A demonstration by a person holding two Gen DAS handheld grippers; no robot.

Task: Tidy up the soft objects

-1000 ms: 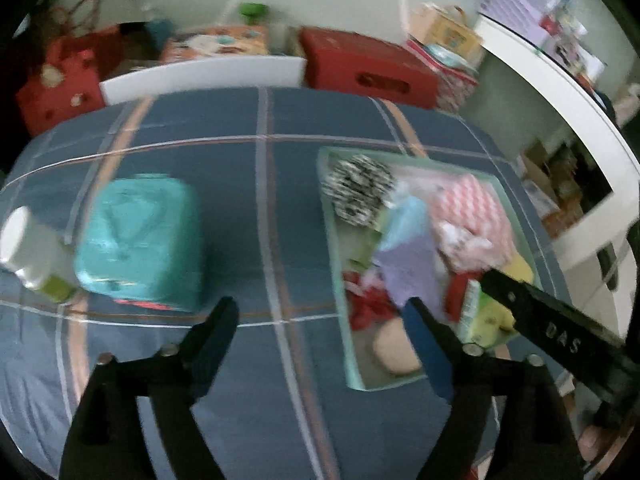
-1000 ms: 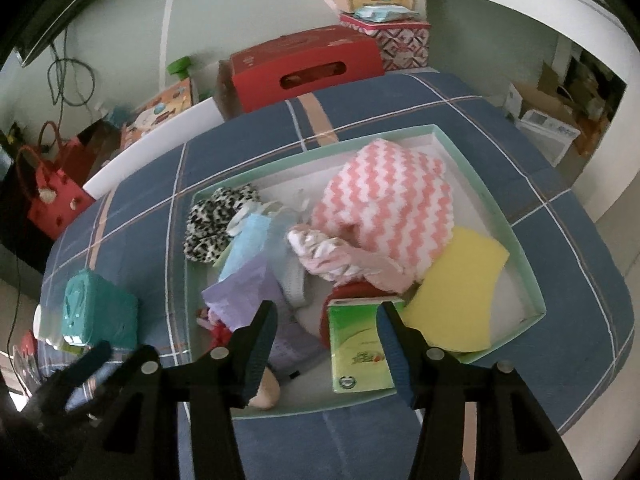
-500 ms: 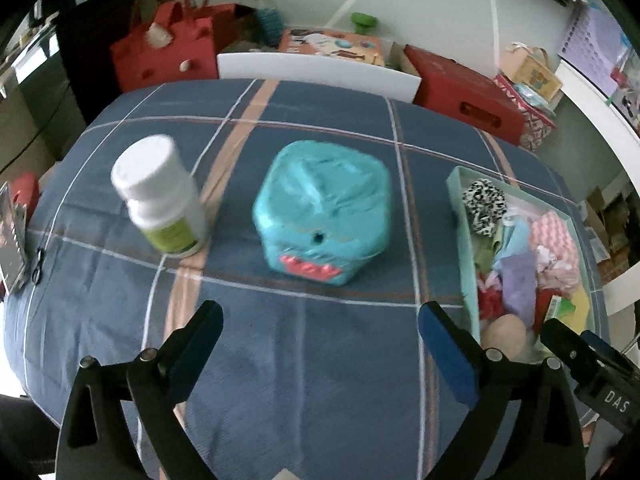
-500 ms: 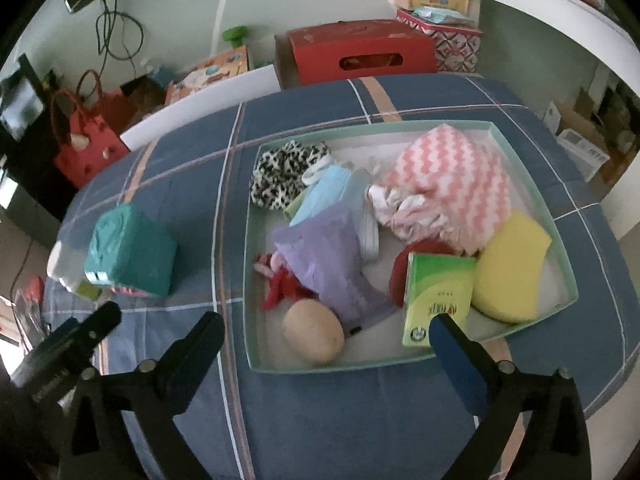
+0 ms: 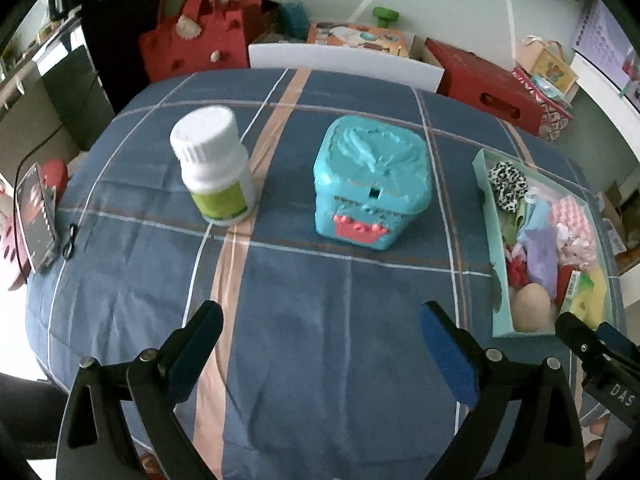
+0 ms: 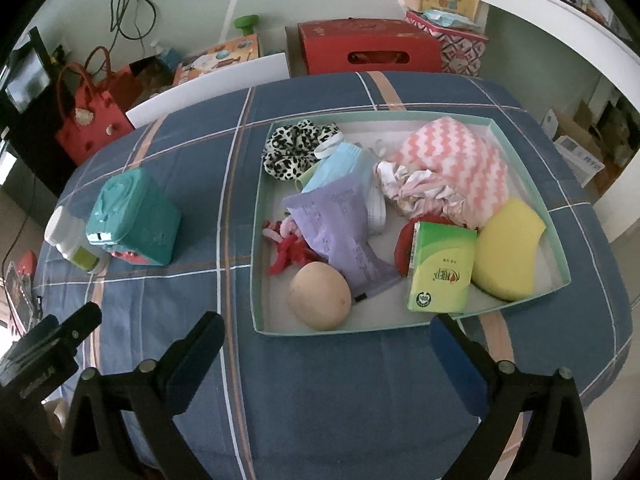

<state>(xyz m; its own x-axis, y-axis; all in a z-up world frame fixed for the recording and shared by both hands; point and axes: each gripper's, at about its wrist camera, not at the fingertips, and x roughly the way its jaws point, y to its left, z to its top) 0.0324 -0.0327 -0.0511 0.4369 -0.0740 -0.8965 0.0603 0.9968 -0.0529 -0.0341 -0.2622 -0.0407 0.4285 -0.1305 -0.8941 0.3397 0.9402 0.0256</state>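
A shallow green tray (image 6: 558,280) on the blue checked table holds soft things: a leopard scrunchie (image 6: 298,148), a pink zigzag cloth (image 6: 460,160), a purple pouch (image 6: 340,228), a yellow sponge (image 6: 508,252), a green tissue pack (image 6: 440,268) and a beige ball (image 6: 319,295). The tray also shows at the right of the left wrist view (image 5: 494,264). My right gripper (image 6: 326,344) is open and empty just in front of the tray. My left gripper (image 5: 324,336) is open and empty above bare tablecloth, in front of the teal box (image 5: 372,184).
A white pill bottle (image 5: 214,160) stands left of the teal box. A red bag (image 5: 196,48), a red box (image 6: 368,48) and a white chair back (image 5: 344,60) stand behind the table. A phone (image 5: 36,216) lies at the table's left edge.
Both grippers have pulled back from the tray and opened wide. The left one has swung left, so the teal box and bottle now sit ahead of it.
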